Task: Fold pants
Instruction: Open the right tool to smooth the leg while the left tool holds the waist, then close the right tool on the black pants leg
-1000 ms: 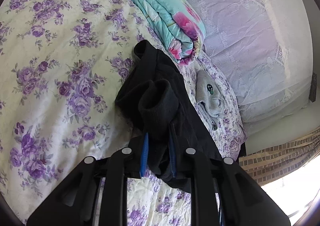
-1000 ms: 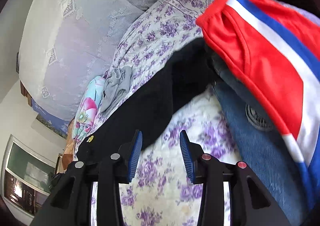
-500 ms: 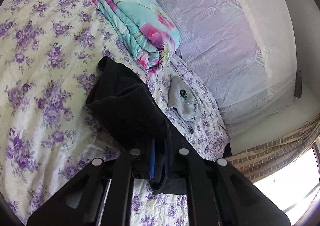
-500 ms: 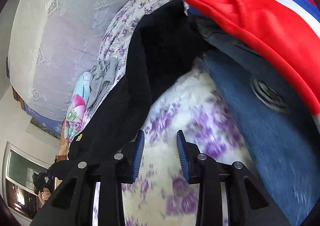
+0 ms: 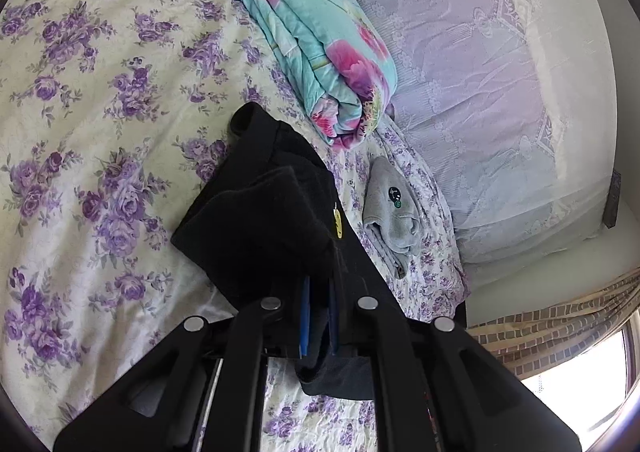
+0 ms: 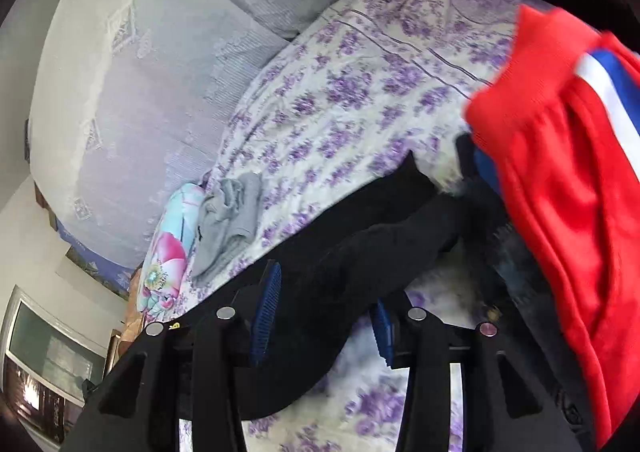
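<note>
L jaws pinch black pants [image 5: 260, 212], floral bedspread [image 5: 100, 112]

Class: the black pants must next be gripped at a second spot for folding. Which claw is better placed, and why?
Right. The right claw stands open with the black pants lying between its pads, having just widened. The left claw is already shut on the pants.

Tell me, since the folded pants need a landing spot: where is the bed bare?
Bare sheet spreads left of the black pants, below the folded quilt. A second patch lies between the grey garment and the red garment. Crowded: the strip where quilt, grey garment and pants sit together.
</note>
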Demonstrator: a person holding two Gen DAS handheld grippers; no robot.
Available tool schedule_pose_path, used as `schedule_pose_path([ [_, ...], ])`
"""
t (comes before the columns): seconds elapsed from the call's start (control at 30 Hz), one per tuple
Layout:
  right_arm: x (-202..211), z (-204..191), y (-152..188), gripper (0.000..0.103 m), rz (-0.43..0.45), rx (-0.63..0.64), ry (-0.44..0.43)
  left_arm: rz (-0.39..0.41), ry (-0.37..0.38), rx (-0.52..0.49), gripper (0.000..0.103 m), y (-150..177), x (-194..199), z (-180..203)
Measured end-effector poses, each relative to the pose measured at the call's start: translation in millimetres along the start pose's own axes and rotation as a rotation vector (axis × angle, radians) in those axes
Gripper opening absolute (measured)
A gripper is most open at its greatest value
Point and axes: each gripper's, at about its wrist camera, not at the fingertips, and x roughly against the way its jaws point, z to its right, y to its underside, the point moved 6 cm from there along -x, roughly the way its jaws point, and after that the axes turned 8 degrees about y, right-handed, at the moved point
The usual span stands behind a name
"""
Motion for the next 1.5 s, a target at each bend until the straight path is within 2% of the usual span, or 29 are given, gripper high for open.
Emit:
schedule_pose_path([
  [0.13,-6.3,17.6,15.0,0.043,-0.044,-0.046,-0.016,-0.007,-0.014,0.009,0.006,-1.2,-9.0,-7.4],
  [0.2,-13.2,18.2,19.8,0.039,-0.056,-0.045,-0.011,-0.006,-0.014,0.003,0.006,0.0,-9.0,-7.6],
  [0.27,-12.0,19.5,23.0,0.013,-0.041,-0.065,-0.023,-0.001,-0.003,0.002,0.006,1.0,-6.6,-6.4],
  [0.37,18.0,14.1,29.2,0.009,0.002,-0.083,-0.105,0.005,0.018,-0.028,0.006,4.8,3.6,2.6],
  [0.47,77.4,2.9,34.2,0.008,0.071,-0.078,-0.19,0.023,0.054,-0.059,0.006,8.0,20.9,16.7],
  [0.57,121.8,-11.0,22.8,0.008,0.132,-0.037,-0.188,0.023,0.091,-0.052,0.006,3.6,26.9,24.3],
  [0.6,123.5,-16.7,13.3,0.008,0.143,-0.012,-0.158,0.026,0.09,-0.047,0.006,-0.8,24.6,25.0],
  [0.67,101.3,-22.6,-9.7,0.011,0.122,0.034,-0.047,0.028,0.088,-0.021,0.006,-11.2,13.8,21.8],
  [0.7,77.3,-22.3,-20.2,0.017,0.078,0.078,0.044,0.024,0.094,0.0,0.006,-14.4,7.8,18.9],
  [0.73,53.3,-20.3,-26.6,0.036,0.013,0.125,0.129,0.024,0.092,0.024,0.006,-16.6,2.1,13.6],
  [0.77,33.9,-13.3,-28.7,0.038,-0.038,0.121,0.197,0.019,0.087,0.048,0.006,-16.8,-3.3,7.7],
  [0.8,25.3,-8.1,-27.6,0.038,-0.063,0.086,0.203,0.013,0.087,0.068,0.006,-14.9,-5.9,2.9],
  [0.87,24.0,-9.7,-19.3,0.038,-0.056,0.055,0.115,0.004,0.076,0.073,0.006,-8.5,-8.2,-3.1],
  [0.97,45.0,-8.2,-5.0,0.042,0.009,0.085,0.075,0.0,0.045,0.053,0.006,-4.2,-7.6,-7.8],
  [1.03,59.9,0.7,-4.6,0.044,0.063,0.046,0.039,-0.009,0.041,0.048,0.006,-6.1,-8.8,-9.2],
  [1.07,65.8,7.1,-10.5,0.058,0.097,0.013,0.045,-0.011,0.036,0.047,0.006,-7.6,-10.1,-10.5],
  [1.1,70.6,15.8,-18.5,0.067,0.124,-0.022,0.063,-0.012,0.031,0.046,0.006,-8.7,-12.1,-10.9],
  [1.13,72.6,21.6,-21.6,0.068,0.131,-0.036,0.083,-0.011,0.03,0.047,0.006,-9.1,-14.2,-11.3],
  [1.23,60.4,20.7,-15.1,0.067,0.038,0.013,0.098,-0.005,0.036,0.051,0.006,-6.3,-16.8,-11.2],
  [1.3,50.7,24.3,6.4,0.062,-0.016,0.013,0.083,-0.004,0.031,0.041,0.006,-4.5,-16.2,-11.0],
  [1.37,42.2,34.3,29.4,0.046,-0.052,-0.005,0.088,-0.006,0.03,0.038,0.006,-4.2,-15.4,-12.0],
  [1.5,18.3,53.2,58.2,0.039,-0.113,-0.076,0.106,-0.017,0.015,0.042,0.006,-5.6,-16.1,-13.6],
])
